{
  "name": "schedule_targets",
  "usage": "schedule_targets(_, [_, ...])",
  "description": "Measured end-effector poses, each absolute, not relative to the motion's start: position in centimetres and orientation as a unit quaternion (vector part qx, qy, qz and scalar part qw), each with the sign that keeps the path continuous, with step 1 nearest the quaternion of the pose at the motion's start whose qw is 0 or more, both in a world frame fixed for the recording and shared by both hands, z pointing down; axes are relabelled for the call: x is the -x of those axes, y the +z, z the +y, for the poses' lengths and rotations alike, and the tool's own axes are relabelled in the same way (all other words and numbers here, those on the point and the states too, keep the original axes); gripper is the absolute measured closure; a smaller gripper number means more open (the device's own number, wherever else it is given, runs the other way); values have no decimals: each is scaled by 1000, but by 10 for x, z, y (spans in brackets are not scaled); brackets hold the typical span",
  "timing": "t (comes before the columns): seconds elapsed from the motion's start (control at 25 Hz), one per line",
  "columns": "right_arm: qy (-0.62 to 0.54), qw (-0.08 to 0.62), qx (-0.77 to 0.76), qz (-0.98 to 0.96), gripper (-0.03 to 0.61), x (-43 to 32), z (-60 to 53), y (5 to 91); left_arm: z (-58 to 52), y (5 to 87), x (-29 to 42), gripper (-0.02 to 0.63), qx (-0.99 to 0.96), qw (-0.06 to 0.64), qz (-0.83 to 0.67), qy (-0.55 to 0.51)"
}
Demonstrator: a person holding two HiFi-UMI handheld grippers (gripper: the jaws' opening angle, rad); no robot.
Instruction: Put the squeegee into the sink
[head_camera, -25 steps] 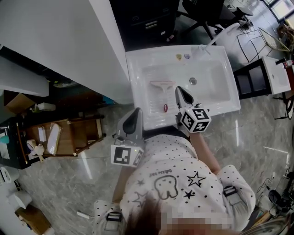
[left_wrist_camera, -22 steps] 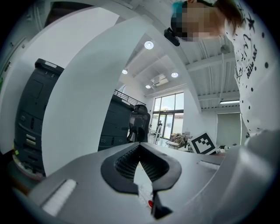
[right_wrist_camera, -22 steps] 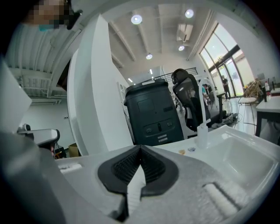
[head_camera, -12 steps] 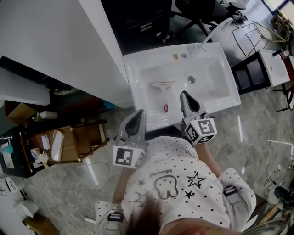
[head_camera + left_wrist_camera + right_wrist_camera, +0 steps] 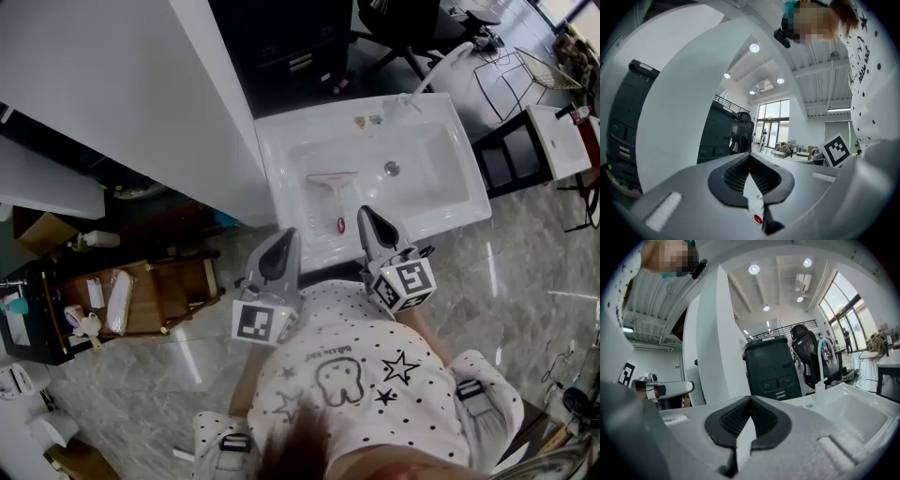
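1. Left gripper (image 5: 750, 155): its jaws are pressed together at the tips with nothing held (the hollow between the ribbed pads (image 5: 736, 174) is bare).
2. Right gripper (image 5: 750, 397): likewise closed tip to tip and empty.
3. In the head view, the left gripper (image 5: 280, 240) sits just short of the sink's near left corner. The right gripper (image 5: 366, 216) reaches over the near rim, close to the squeegee's handle end but apart from it.
4. Squeegee (image 5: 333, 194): it lies flat inside the sink (image 5: 281, 183), in the left part of the basin. Its blade is toward the far wall and its red-tipped handle points at the person.
5. Hard to make out:
   - Both hands are hidden under the grippers and the dotted shirt (image 5: 375, 375).
   - A red spot (image 5: 758, 219) shows through the slit below the left pads, too small to identify.
   - The right gripper view cuts the sink (image 5: 862, 413) off at the right edge and shows no squeegee.
   - Two tiny bits (image 5: 367, 120) on the back rim beside the faucet (image 5: 436, 67) cannot be named.
6. Counts:
   - two grippers
   - two marker cubes (left (image 5: 260, 322), right (image 5: 404, 284))
   - one squeegee
   - one sink
   - one faucet
   - one drain (image 5: 393, 169), right of the squeegee
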State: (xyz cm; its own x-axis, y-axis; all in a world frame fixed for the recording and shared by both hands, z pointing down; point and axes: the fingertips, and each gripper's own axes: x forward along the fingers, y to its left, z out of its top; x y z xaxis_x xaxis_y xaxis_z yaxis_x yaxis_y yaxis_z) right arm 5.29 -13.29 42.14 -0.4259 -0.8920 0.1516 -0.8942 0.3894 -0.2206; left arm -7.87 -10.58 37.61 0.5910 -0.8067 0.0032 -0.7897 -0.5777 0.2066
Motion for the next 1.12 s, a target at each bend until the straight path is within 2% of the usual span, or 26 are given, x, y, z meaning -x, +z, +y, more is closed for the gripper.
schedule_targets(0.76, [103, -15, -480, -871, 584, -34, -113, 415, -101, 388, 69, 618, -882, 110, -457, -35])
schedule_targets(1.12, [89, -3, -457, -885, 584, -39, -104, 418, -94, 388, 57, 618, -875, 112, -470, -39])
